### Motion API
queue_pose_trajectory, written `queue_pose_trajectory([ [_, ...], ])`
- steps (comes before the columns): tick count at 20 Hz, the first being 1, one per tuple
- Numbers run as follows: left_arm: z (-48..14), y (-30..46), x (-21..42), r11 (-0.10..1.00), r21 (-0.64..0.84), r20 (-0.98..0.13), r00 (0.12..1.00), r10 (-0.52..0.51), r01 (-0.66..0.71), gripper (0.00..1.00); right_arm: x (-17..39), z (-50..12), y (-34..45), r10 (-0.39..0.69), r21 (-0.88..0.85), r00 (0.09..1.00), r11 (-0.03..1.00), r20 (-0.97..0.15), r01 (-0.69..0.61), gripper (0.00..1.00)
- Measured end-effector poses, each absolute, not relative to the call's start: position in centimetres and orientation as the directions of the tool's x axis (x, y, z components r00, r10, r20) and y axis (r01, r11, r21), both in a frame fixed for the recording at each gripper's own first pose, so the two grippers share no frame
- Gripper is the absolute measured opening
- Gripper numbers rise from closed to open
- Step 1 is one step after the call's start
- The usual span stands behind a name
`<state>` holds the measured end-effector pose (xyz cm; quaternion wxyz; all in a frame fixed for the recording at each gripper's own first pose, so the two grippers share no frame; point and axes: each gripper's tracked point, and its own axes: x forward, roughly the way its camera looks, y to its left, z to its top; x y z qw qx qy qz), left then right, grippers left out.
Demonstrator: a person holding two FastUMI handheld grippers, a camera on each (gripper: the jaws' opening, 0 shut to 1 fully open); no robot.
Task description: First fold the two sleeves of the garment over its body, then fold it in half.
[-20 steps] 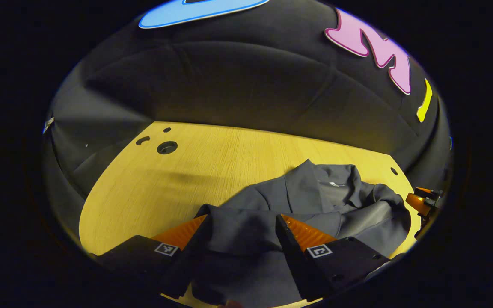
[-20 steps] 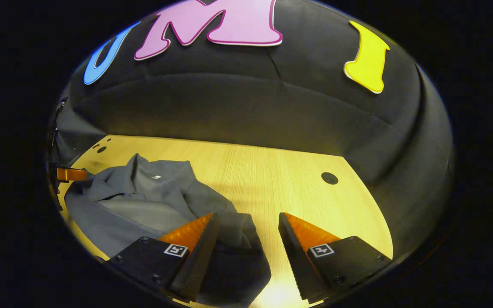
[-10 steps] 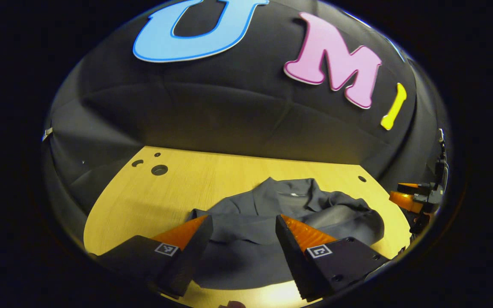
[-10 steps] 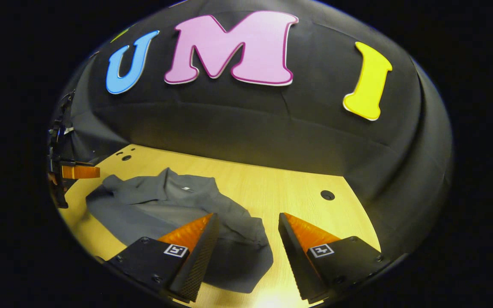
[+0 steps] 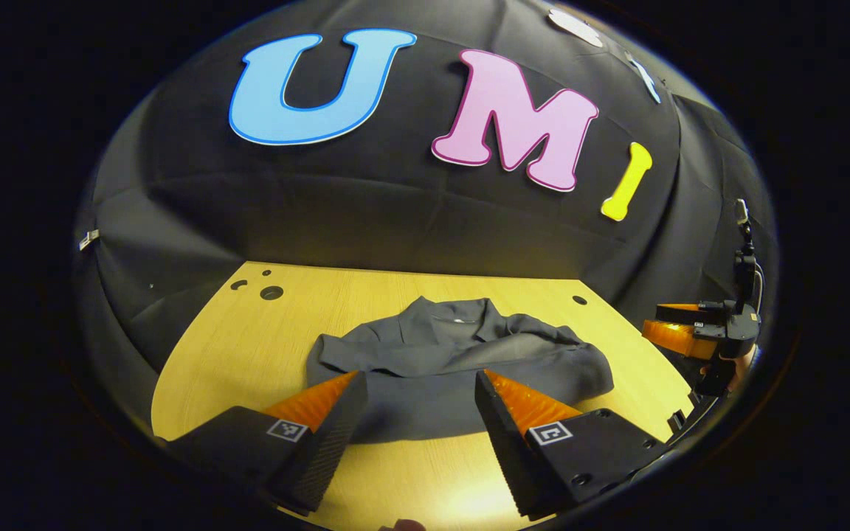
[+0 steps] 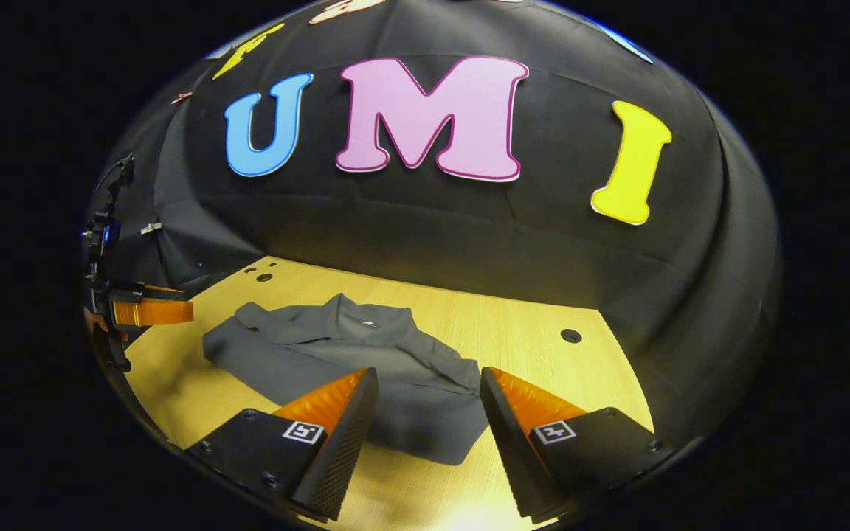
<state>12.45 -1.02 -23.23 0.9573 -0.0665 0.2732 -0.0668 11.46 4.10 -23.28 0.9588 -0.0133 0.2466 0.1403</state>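
Note:
The dark grey collared garment (image 5: 454, 369) lies folded in a compact bundle on the wooden table (image 5: 248, 346), collar toward the back wall. In the left gripper view my left gripper (image 5: 419, 383) hovers open above the table just in front of the garment's near edge, holding nothing. The right gripper (image 5: 679, 330) appears there at the far right, off the cloth. In the right gripper view the garment (image 6: 366, 369) lies left of centre, and my right gripper (image 6: 425, 383) is open over its near right corner. The left gripper (image 6: 152, 310) floats at the left edge.
The table (image 6: 543, 361) has small round holes: a few at its back left corner (image 5: 270, 293) and one at the back right (image 6: 570, 336). Black cloth walls close in the table on the far sides.
Both grippers have pulled back and risen away from the garment, which now lies farther off and flatter. Both stay open throughout.

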Motion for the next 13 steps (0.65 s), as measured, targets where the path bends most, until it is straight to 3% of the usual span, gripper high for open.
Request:
queue_pose_trajectory([
  [7, -23.1, -2.7, 6.0, 0.979, -0.179, -0.542, 0.821, -0.179, 0.096, 0.93, 4.8, -22.0, 4.9, 0.318, 0.054, 0.830, 0.942, -0.458, -0.331, 0.87],
  [13, -23.8, -4.3, 1.5, 0.982, -0.178, -0.572, 0.806, -0.154, 0.061, 0.93, 1.9, -23.5, 3.6, 0.310, 0.054, 0.802, 0.943, -0.510, -0.329, 0.87],
])
